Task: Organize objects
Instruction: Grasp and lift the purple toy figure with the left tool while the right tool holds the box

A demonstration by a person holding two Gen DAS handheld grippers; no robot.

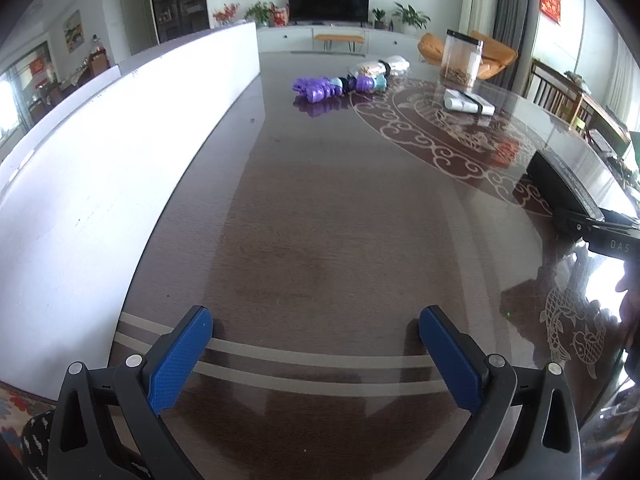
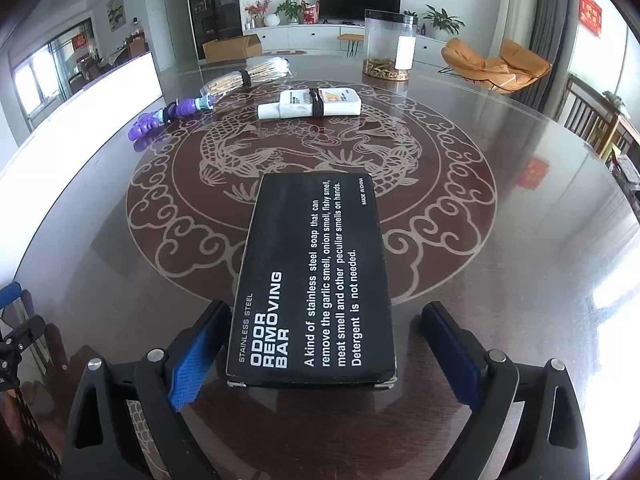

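Observation:
A black box (image 2: pixel 312 272) printed "ODOR REMOVING BAR" lies flat on the dark glass-topped table (image 2: pixel 500 184). Its near end sits between the fingers of my right gripper (image 2: pixel 326 312). The jaws are open: the left blue pad is close to the box's side and the right pad stands well clear of it. In the left wrist view the same box (image 1: pixel 560 184) shows at the far right. My left gripper (image 1: pixel 315 316) is open over bare table near the front edge, with nothing between its fingers.
Farther back lie a purple toy (image 2: pixel 160 118), a strapped bundle of white bottles (image 2: pixel 310 103), a banded clear packet (image 2: pixel 248 76) and a clear jar (image 2: pixel 388 46). A low white panel (image 1: pixel 120 140) runs along the table's left side.

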